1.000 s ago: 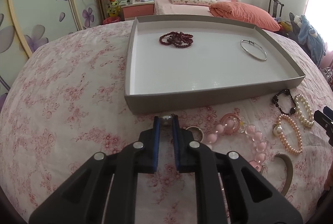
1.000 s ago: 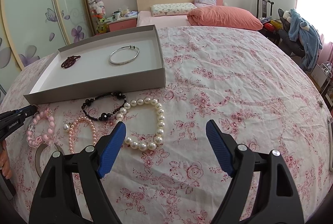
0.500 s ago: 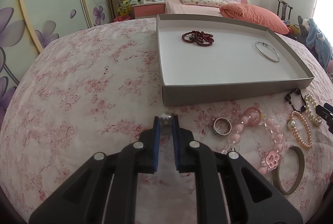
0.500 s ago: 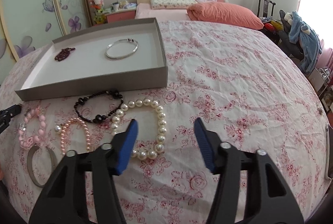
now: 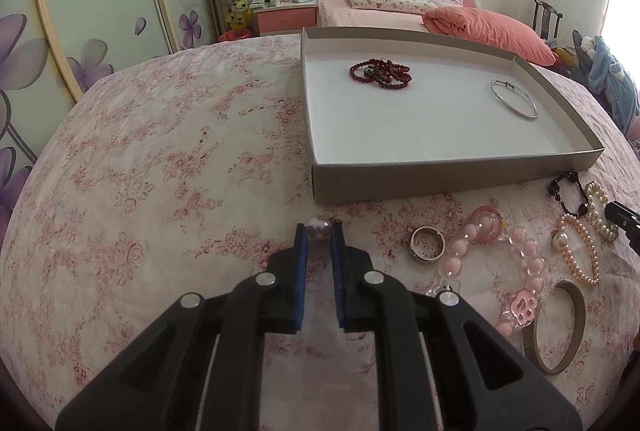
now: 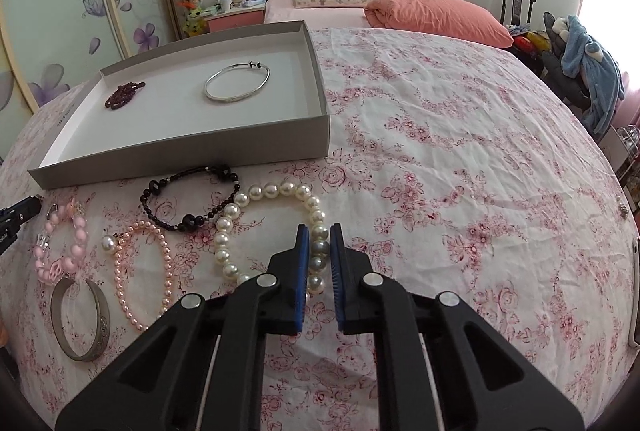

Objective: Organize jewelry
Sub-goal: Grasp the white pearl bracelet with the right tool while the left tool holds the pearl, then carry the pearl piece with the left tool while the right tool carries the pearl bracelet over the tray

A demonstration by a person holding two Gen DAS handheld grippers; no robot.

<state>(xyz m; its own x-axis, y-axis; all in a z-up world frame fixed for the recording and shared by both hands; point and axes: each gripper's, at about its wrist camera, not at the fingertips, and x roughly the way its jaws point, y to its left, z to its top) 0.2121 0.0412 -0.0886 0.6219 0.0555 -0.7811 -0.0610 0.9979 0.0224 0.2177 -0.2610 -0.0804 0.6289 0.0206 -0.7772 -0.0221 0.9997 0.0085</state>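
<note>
Grey tray (image 5: 456, 177) on the floral bedspread (image 5: 160, 167), white inside, one open compartment. In it: a heap of dark red beads (image 5: 380, 71) near the far left corner and a thin silver bangle (image 5: 514, 104) toward the right wall, the two well apart. In the right wrist view both show again, red beads (image 6: 125, 94) at left, bangle (image 6: 237, 83) mid-tray.

Left gripper (image 5: 319, 231): jaws nearly shut, pinching a single pearl (image 5: 319, 227) at the tips, over the bedspread just in front of the tray's near wall.

Right gripper (image 6: 319, 245): jaws closing, pads on either side of the white pearl bracelet (image 6: 268, 227), a few pearls between them. Bracelet lies on the bedspread in front of the tray.

Loose on the bedspread, outside the tray:
- black bead bracelet (image 6: 188, 201), just beside the near wall
- small-pearl pink bracelet (image 6: 142, 271)
- chunky pink bead bracelet (image 5: 516, 263)
- metal cuff (image 6: 82, 319)
- silver ring (image 5: 427, 243)
</note>
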